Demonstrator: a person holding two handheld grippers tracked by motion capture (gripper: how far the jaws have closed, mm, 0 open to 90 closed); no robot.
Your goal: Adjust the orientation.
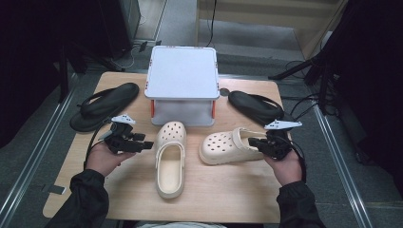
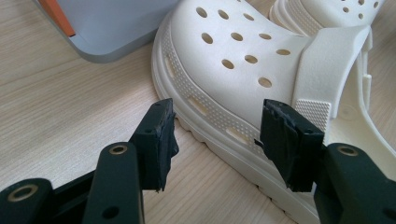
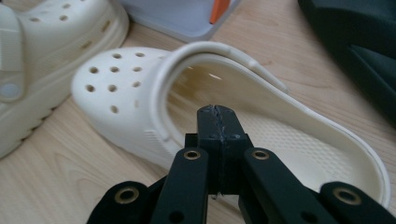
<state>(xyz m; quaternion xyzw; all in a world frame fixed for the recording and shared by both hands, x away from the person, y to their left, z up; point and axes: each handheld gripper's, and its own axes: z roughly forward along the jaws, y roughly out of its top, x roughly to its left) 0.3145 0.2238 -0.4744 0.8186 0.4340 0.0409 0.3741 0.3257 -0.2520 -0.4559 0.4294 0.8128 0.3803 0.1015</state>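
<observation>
Left gripper (image 1: 148, 144) sits with its jaws spread and nothing between them, just beside the toe side of the upright cream clog (image 1: 170, 158); in the left gripper view that clog's (image 2: 243, 70) perforated toe lies right past my pads. Right gripper (image 1: 253, 142), jaws pressed together on nothing, points at the heel opening of the second clog (image 1: 227, 145), lying crosswise near the grey box (image 1: 182, 80). Both hands rest low over the table (image 1: 228, 194), palms up.
</observation>
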